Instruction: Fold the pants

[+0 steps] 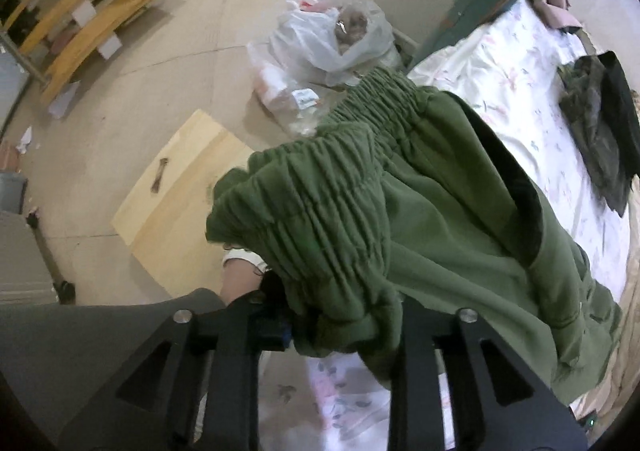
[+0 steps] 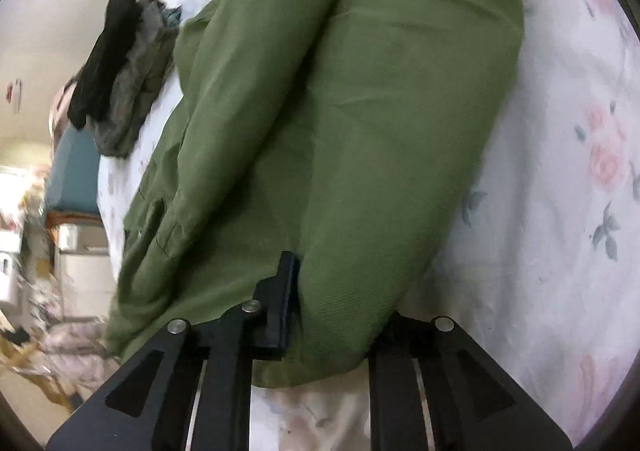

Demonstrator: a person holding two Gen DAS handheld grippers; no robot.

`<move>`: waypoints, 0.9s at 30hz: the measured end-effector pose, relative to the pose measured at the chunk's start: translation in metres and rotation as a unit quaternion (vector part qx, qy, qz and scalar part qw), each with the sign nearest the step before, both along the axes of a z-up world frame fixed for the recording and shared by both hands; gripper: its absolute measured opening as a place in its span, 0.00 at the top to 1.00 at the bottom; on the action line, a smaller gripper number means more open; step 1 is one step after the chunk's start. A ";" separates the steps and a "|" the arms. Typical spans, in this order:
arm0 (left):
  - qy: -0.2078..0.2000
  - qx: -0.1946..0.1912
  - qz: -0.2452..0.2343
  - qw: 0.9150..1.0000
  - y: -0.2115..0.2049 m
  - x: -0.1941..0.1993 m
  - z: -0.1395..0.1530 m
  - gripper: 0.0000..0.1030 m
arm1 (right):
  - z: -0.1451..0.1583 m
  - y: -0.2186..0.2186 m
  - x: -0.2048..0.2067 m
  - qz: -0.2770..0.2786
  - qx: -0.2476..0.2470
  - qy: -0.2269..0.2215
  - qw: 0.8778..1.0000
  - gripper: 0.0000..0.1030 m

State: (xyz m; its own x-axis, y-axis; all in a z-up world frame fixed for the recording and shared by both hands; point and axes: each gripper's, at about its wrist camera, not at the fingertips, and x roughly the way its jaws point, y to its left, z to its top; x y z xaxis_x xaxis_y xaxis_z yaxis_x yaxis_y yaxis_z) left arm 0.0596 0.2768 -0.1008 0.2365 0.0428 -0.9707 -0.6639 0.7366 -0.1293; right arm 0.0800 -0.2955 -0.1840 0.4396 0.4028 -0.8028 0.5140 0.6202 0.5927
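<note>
- Green cotton-like cloth: the pants lie on the flowered bed sheet, the gathered elastic waistband bunched at the near edge of the bed and reaching past it over the floor.
- Leg end: in the right wrist view the two legs run side by side, one partly over the other, with a long crease between them; this suggests a lengthwise fold is made or nearly made.
- Left gripper: the jaws stand narrowly apart with waistband cloth bunched between them; whether the pads press on it cannot be told, since the cloth hides the tips.
- Right gripper: one dark finger lies against the cloth, the other is hidden beneath the leg end; the gap is narrow, and the grip is likewise uncertain.
- Progress, as a judgement: early to middle. The cloth is loose and rumpled, no crosswise fold shows, and waist to cuff remains to be brought together and smoothed.
- Surroundings: a dark heap of other clothes lies well apart on the sheet; a plastic bag and a pale wooden board sit on the floor beside the bed.
</note>
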 end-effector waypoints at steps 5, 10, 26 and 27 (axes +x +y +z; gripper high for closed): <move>0.012 0.066 0.020 0.998 0.002 -0.015 0.016 0.47 | 0.024 -0.017 -0.010 -0.007 -0.081 0.029 0.996 0.59; -0.054 0.087 0.058 0.993 0.005 -0.021 0.047 0.47 | 0.061 -0.069 -0.003 -0.077 -0.132 -0.002 0.988 0.57; -0.044 -0.108 -0.062 0.991 -0.094 0.068 0.018 0.38 | 0.123 -0.111 0.032 -0.132 -0.115 -0.053 0.983 0.36; -0.038 -0.113 -0.060 0.991 -0.094 0.070 0.013 0.38 | 0.123 -0.114 0.029 -0.145 -0.119 -0.052 0.981 0.36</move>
